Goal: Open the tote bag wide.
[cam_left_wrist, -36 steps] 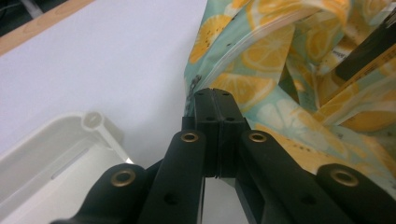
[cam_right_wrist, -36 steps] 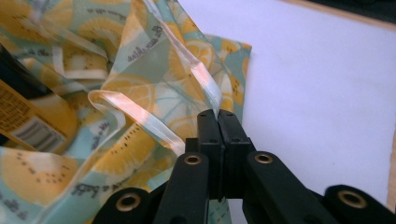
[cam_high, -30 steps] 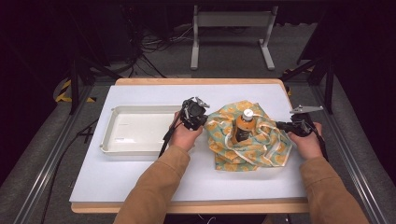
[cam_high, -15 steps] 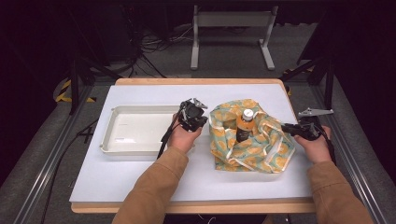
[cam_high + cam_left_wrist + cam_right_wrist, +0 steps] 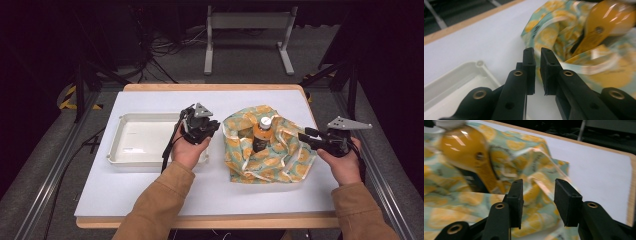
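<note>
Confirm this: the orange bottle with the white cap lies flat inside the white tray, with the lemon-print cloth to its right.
Not quite. The orange bottle stands upright on the lemon-print cloth, not in the white tray. The high view shows it: the tray lies to the left of the cloth, and the cloth is gathered loosely around the bottle's base.

No legible text, brand or number anywhere. The bottle [image 5: 261, 134] carries a dark label, but it is blurred in both gripper views and too small from above; faint dark marks on the patterned cloth [image 5: 270, 160] may be print, unreadable.
</note>
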A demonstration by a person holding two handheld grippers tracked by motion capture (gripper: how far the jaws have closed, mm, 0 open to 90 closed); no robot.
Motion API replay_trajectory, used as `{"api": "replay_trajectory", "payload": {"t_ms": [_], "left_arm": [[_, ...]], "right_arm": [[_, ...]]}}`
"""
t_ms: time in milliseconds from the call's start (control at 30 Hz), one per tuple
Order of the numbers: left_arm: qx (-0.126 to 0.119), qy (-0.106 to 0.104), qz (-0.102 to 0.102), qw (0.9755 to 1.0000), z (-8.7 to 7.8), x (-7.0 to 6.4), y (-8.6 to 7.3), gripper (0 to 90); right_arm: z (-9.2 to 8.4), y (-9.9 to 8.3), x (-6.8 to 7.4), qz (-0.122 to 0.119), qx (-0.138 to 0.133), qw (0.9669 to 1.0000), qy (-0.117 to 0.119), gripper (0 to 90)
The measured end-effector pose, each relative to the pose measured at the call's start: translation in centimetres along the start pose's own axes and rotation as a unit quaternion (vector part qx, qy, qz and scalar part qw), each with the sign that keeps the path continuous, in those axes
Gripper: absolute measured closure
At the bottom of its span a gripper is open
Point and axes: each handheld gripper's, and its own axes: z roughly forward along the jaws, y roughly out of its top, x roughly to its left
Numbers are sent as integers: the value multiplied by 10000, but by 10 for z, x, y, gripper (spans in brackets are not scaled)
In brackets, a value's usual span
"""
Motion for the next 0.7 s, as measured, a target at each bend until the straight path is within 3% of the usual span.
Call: {"api": "replay_trajectory", "payload": {"t_ms": [33,100,167,233,367,500,633,700], "left_arm": [[-55,-81,76,9999,-4,-5,1,834],[-147,-268,235,9993,-10,-17,2,834],[-250,-490,253,9982,-12,-27,2,834],[-325,-820,257,9958,-12,-33,1,835],[-338,-1264,250,9911,-5,-43,-2,838],[-298,-1539,429,9867,8,-53,-8,836],[-127,-1587,542,9858,21,-60,-12,831],[78,-1509,545,9870,32,-60,-18,833]], "right_arm": [[1,4,15,-149,-50,9997,185,609],[1,5,18,-183,-58,9996,224,610],[3,7,28,-259,-83,9990,343,614],[5,7,33,-280,-85,9987,414,621],[7,6,40,-287,-90,9982,521,629],[9,3,45,-273,-107,9977,605,631],[13,-1,51,-286,-75,9969,723,630],[18,-5,56,-311,-18,9964,785,628]]}}
